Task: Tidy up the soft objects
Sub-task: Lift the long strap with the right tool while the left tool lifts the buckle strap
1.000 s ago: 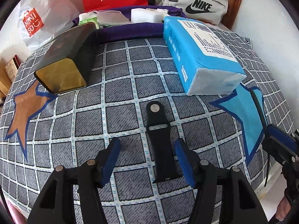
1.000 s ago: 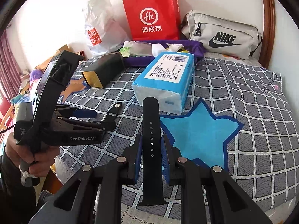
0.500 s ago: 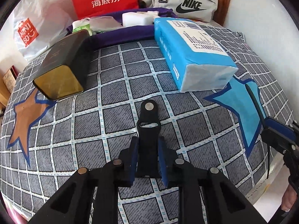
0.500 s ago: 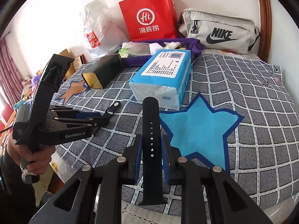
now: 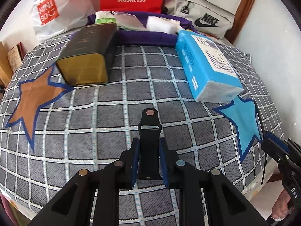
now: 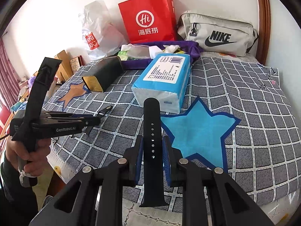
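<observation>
Watch-strap halves sit one in each gripper: the left gripper (image 5: 149, 157) has just clamped its blue pads on the short strap piece (image 5: 150, 131) above the checked bedspread (image 5: 94, 128), blue tissue pack (image 5: 207, 66) at two o'clock; the right gripper (image 6: 152, 157) pinches the holed strap piece (image 6: 152, 131).

Left tongs (image 5: 149, 161) just clamped, right tongs (image 6: 152, 155) clamped, pointing downward
</observation>
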### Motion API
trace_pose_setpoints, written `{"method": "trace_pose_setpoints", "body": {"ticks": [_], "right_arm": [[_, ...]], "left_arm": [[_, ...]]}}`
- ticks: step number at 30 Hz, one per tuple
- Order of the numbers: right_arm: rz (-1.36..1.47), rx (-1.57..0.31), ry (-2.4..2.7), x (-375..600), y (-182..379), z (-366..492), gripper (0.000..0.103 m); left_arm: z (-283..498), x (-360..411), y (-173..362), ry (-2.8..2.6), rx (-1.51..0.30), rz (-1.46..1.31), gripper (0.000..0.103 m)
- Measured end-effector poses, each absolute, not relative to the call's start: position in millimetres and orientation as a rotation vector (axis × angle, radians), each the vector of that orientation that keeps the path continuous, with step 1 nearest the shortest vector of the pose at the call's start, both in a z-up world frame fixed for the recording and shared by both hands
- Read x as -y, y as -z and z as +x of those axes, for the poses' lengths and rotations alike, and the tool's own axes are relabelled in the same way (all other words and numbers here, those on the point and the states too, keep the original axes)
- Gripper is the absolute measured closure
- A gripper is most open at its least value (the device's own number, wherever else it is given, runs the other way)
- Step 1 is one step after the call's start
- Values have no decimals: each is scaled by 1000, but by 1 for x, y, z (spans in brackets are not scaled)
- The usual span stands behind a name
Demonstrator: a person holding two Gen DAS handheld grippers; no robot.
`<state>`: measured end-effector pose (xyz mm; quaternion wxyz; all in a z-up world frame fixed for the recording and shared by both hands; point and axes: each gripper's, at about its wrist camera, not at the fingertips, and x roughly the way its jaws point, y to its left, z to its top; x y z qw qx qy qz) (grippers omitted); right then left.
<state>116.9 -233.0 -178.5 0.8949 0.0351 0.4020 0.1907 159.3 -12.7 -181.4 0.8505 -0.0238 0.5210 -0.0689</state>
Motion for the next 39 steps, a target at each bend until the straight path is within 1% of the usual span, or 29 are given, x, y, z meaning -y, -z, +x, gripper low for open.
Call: {"method": "trace_pose_setpoints", "body": {"ticks": [20,30,39], "right_arm": [[37,-827,-400,204,146,132,83],[25,-800,-402,197,124,150,83],[27,-779,-392,197,107,182,83]], "left_arm": [[157,-55,130,55,-997,-206,83],[167,-72,106,35,-952,-237,83],[192,-76,89,32,-927,-238,83]]}}
